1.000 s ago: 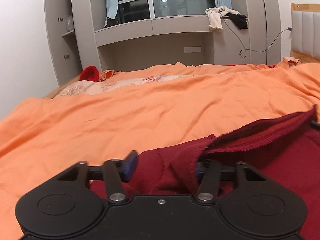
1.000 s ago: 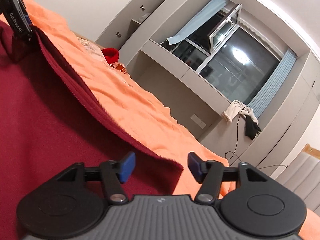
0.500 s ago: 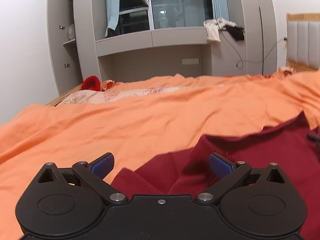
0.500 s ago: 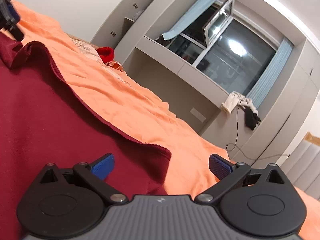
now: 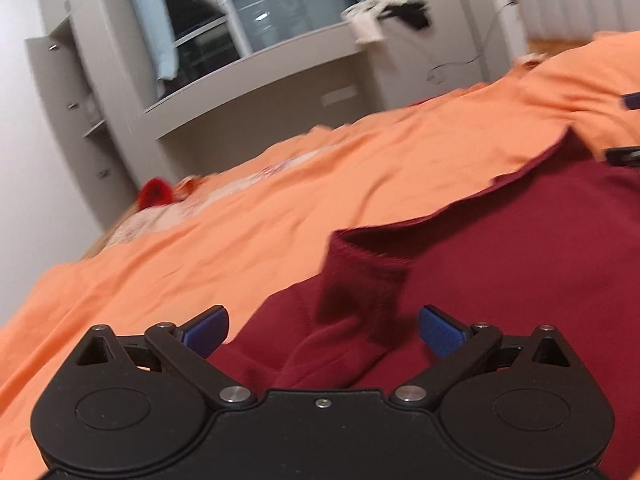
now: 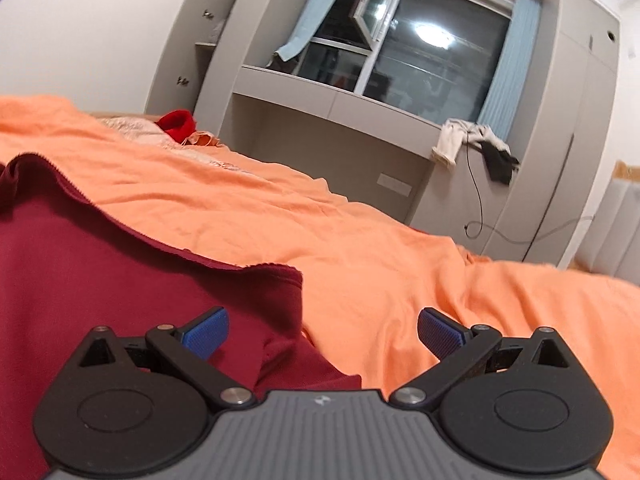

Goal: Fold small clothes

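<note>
Your left tool (image 5: 322, 330) has just sprung wide, released, a bunched fold of the dark red knit garment (image 5: 520, 264) lying loose between its blue pads (image 5: 440, 330). Your right tool (image 6: 323, 330) has opened too, gripping nothing, over the garment's corner on the orange bedsheet (image 6: 360, 240).

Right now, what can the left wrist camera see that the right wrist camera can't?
Only the left wrist view shows the dark red garment's sleeve bunched between its own spread fingers, and the other gripper's fingers at the right edge.

Only the right wrist view shows the garment's raw-edged corner lying flat, with the right gripper open and empty above it.

Both show the dark red garment on the orange bedspread, the red item far back, the window, and clothes draped on the ledge.
</note>
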`<control>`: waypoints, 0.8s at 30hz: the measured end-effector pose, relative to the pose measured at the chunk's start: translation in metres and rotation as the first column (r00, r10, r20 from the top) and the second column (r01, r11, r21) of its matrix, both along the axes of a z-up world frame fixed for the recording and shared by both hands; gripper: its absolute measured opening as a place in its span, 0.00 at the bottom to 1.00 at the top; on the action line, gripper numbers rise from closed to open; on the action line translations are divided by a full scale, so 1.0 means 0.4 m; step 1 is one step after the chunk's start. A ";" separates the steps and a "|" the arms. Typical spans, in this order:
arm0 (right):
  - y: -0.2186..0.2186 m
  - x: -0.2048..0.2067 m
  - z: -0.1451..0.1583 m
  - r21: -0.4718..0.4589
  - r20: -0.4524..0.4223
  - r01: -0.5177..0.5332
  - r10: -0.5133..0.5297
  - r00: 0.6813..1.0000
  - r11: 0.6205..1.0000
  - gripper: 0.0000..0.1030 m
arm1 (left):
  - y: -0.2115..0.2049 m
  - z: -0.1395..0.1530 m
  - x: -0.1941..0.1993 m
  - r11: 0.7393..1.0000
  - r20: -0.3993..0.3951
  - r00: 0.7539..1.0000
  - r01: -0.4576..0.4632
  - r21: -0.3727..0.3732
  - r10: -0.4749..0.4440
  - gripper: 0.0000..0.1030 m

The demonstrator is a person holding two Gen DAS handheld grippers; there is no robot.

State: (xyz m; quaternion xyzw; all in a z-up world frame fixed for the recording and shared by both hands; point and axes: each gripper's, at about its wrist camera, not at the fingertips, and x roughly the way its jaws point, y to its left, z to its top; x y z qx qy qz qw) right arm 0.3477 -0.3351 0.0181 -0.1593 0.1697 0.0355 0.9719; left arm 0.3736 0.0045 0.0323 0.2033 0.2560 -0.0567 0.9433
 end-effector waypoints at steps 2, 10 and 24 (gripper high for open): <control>-0.013 -0.003 0.004 0.024 -0.003 0.009 -0.009 1.000 1.000 1.00 | 0.011 0.003 0.016 0.999 -0.005 0.999 -0.047 -0.020 0.047 0.90; -0.071 -0.007 0.020 0.146 -0.022 0.092 -0.090 0.996 0.985 1.00 | 0.062 0.031 0.031 0.978 -0.004 0.985 -0.173 -0.117 0.174 0.56; -0.116 0.002 0.004 0.190 -0.133 0.193 -0.170 0.976 0.963 1.00 | 0.172 0.036 0.052 0.901 -0.091 0.930 -0.367 -0.230 0.356 0.63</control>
